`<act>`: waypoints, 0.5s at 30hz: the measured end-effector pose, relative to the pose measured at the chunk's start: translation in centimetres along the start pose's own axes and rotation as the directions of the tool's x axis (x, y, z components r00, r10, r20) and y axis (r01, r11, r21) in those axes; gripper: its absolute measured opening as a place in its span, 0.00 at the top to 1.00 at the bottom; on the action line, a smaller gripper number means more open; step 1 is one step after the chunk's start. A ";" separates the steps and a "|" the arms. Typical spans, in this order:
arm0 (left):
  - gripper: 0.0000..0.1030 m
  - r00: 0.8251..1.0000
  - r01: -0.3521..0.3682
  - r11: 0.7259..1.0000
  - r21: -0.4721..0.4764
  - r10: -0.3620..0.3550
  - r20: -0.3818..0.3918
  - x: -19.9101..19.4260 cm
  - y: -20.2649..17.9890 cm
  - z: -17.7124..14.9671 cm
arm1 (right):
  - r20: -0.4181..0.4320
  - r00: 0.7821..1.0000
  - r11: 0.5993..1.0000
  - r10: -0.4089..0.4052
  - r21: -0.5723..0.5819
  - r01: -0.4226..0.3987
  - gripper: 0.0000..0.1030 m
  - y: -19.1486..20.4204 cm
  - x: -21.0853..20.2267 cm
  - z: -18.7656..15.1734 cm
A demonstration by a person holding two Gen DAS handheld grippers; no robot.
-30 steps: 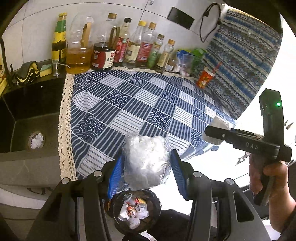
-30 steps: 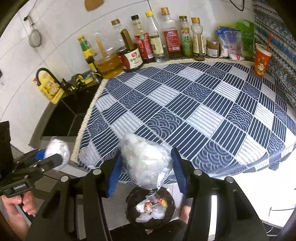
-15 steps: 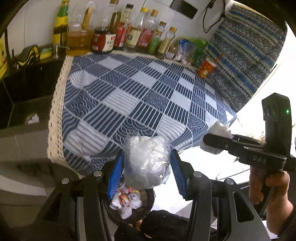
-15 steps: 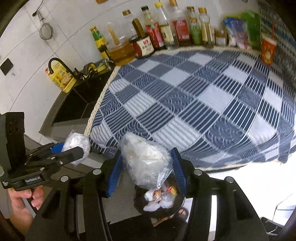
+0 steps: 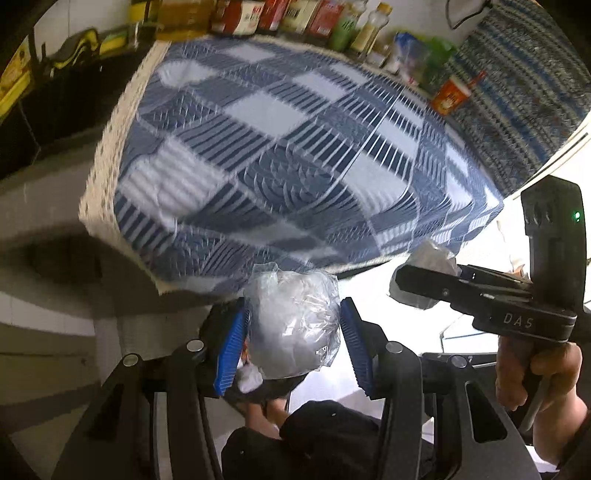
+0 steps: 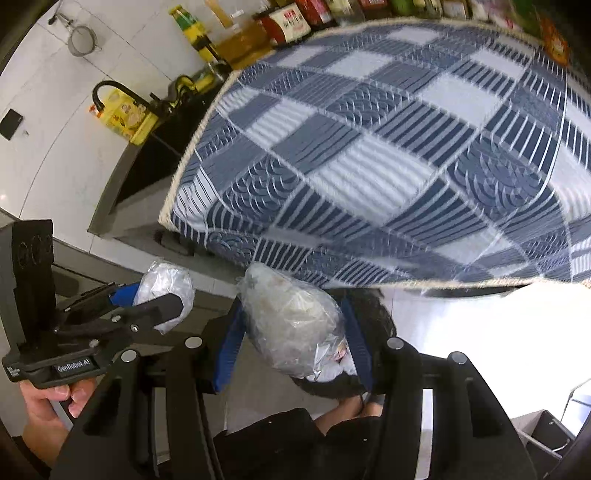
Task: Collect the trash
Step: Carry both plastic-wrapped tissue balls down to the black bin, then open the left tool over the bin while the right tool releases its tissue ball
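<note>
My left gripper is shut on a clear plastic bag stuffed with white tissue. Below it sits a black-lined trash bin, mostly hidden by the bag, with white scraps showing inside. My right gripper is shut on a second clear bag of white waste, right above the same bin. Each gripper shows in the other's view: the right gripper with its bag, the left gripper with its bag. Both hang just off the table's front edge.
The table under a blue and white patterned cloth overhangs close behind the bags. Bottles line its far edge, with a red cup. A dark sink lies to the left. A person's dark clothing fills the bottom.
Both grippers have sunk with their bags from above the table top to below its front edge, closer to the bin, and tilted further down. Neither grip changed.
</note>
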State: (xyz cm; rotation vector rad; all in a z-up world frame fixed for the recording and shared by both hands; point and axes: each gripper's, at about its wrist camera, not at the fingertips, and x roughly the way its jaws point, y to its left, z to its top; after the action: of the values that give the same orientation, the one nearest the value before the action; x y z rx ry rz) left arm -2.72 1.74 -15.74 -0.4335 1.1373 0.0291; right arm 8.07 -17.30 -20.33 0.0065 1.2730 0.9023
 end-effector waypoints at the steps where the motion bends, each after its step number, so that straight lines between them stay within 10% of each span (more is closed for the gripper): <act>1: 0.53 1.000 -0.003 1.000 -0.006 0.003 -0.009 0.3 0.2 -0.3 | -0.007 1.000 1.000 0.002 0.002 -0.002 0.49 -0.2 0.2 -0.1; 15: 0.53 0.988 -0.046 0.996 -0.075 0.034 -0.148 5.9 1.3 -3.5 | -0.159 0.987 0.998 0.016 0.063 -0.006 0.49 -3.9 5.3 -3.2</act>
State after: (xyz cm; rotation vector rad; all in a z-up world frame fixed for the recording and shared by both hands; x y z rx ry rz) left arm -3.55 0.58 -22.57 -0.4887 1.2929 0.0782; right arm 7.73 -18.27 -27.60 -0.0100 1.4509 0.8856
